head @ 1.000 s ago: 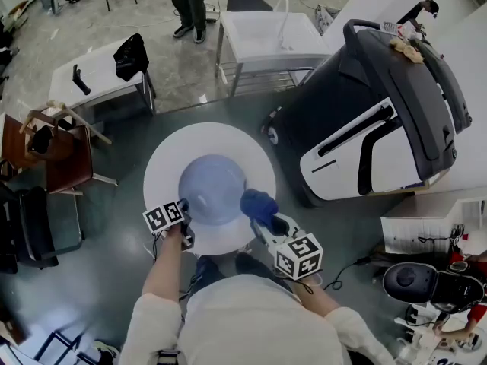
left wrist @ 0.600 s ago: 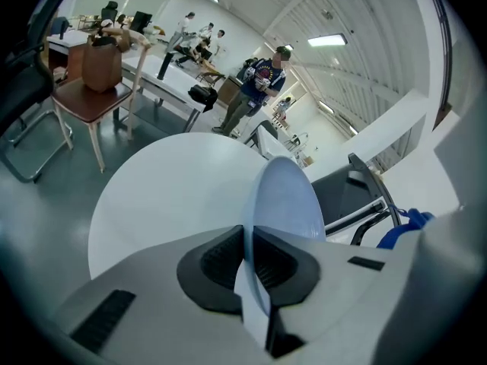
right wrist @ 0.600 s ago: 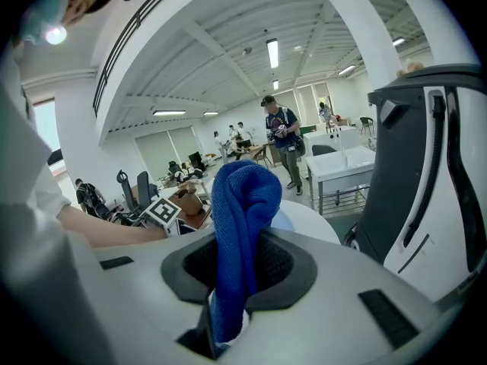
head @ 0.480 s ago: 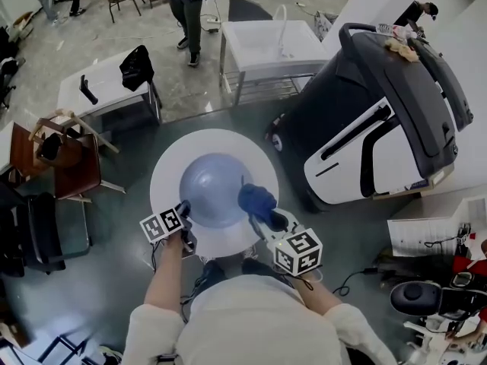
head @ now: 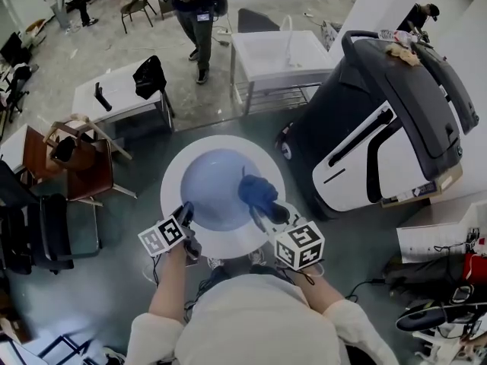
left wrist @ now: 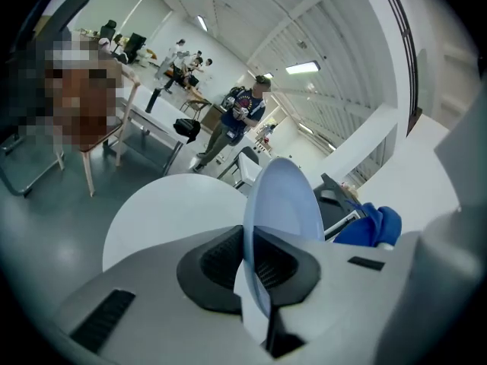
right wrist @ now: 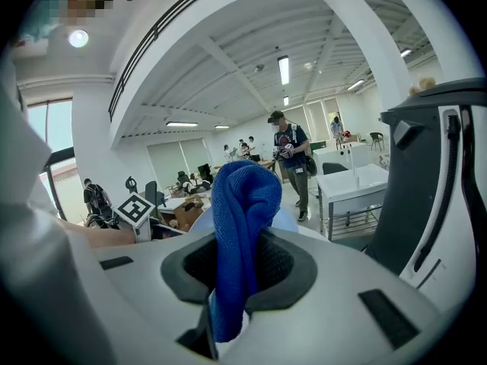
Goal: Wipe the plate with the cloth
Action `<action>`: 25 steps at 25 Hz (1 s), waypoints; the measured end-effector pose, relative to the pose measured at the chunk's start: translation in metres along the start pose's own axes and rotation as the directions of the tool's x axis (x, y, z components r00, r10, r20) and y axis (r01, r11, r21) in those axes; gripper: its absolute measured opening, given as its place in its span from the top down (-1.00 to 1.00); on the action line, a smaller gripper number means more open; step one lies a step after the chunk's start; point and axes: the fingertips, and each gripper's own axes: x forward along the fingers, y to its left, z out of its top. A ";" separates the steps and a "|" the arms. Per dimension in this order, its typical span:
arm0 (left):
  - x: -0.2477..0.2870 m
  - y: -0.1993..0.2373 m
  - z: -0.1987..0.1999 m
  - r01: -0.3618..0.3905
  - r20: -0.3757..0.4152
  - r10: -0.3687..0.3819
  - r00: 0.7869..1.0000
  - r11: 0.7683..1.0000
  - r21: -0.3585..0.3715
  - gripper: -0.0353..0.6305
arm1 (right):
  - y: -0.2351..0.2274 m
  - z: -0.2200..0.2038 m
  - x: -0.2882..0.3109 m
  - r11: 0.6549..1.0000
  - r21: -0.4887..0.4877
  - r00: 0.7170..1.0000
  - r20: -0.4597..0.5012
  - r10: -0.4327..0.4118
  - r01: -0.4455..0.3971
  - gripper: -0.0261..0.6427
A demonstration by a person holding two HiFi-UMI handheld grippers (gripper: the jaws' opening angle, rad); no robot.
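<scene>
A pale blue plate [head: 214, 187] hangs tilted above the round white table [head: 228, 243]. My left gripper [head: 186, 214] is shut on the plate's near left rim. In the left gripper view the plate [left wrist: 285, 200] stands edge-on between the jaws of the left gripper [left wrist: 256, 274]. My right gripper [head: 265, 210] is shut on a dark blue cloth [head: 258, 192], which rests over the plate's right part. In the right gripper view the bunched cloth [right wrist: 240, 226] rises from the right gripper [right wrist: 232, 280] and hides most of the plate behind it.
A large black and white machine [head: 380, 112] stands close on the right. White tables [head: 278, 40] [head: 114, 90] stand beyond the round table, and wooden chairs [head: 72, 158] stand at the left. A person [head: 194, 6] stands at the far side.
Both grippers have risen, the left one more, lifting the plate off the round table and tilting it. The cloth has come up with the right gripper and stays at the plate's right side.
</scene>
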 end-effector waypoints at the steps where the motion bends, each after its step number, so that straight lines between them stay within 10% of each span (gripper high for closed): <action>1: -0.005 -0.004 0.003 0.004 0.009 -0.004 1.000 1.000 0.006 0.76 | 0.001 0.002 0.000 1.000 -0.003 1.000 0.007 0.005 -0.005 0.66; 25: -0.074 -0.082 0.022 0.075 0.145 -0.102 0.984 0.980 0.182 0.76 | 0.023 0.044 0.002 0.993 -0.091 0.990 0.111 0.082 -0.072 0.66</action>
